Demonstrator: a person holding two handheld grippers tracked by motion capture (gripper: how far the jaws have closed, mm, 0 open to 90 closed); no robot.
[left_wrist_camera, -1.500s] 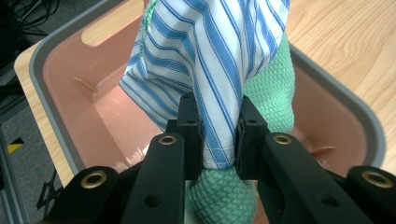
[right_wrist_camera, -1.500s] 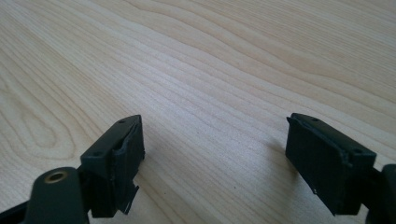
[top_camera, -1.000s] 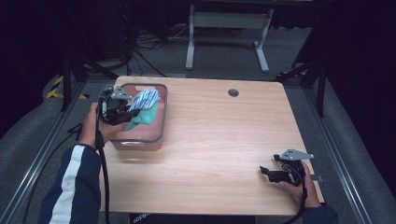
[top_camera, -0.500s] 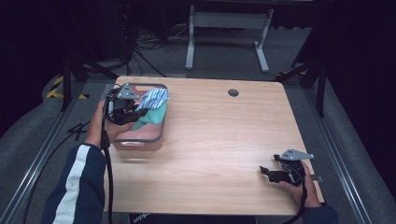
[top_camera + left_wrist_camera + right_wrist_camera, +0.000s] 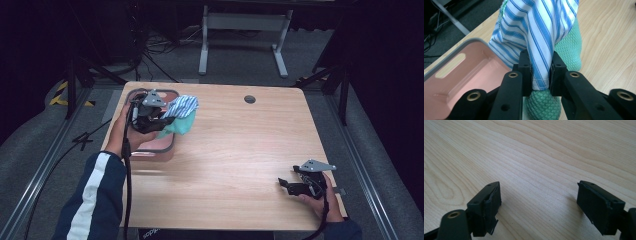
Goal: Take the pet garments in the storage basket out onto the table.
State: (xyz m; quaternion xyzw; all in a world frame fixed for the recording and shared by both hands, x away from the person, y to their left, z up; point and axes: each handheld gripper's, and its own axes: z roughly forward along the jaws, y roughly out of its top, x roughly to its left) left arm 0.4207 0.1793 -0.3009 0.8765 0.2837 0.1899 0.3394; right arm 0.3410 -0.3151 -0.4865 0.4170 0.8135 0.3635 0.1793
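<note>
Left hand-held gripper (image 5: 540,75), mine, pinching blue-striped white cloth (image 5: 536,32) with green knit cloth (image 5: 570,50), lifted just past rim of pink plastic bin (image 5: 461,72). Right hand-held gripper (image 5: 537,207) spread, idle over wooden surface (image 5: 544,152). Judged: removal underway, placing left.

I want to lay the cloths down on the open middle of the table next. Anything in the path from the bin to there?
Nothing visible. The left gripper holds the striped cloth with the green cloth at the bin's right edge. The table beyond is bare wood; its hole and the right gripper lie off the path.
</note>
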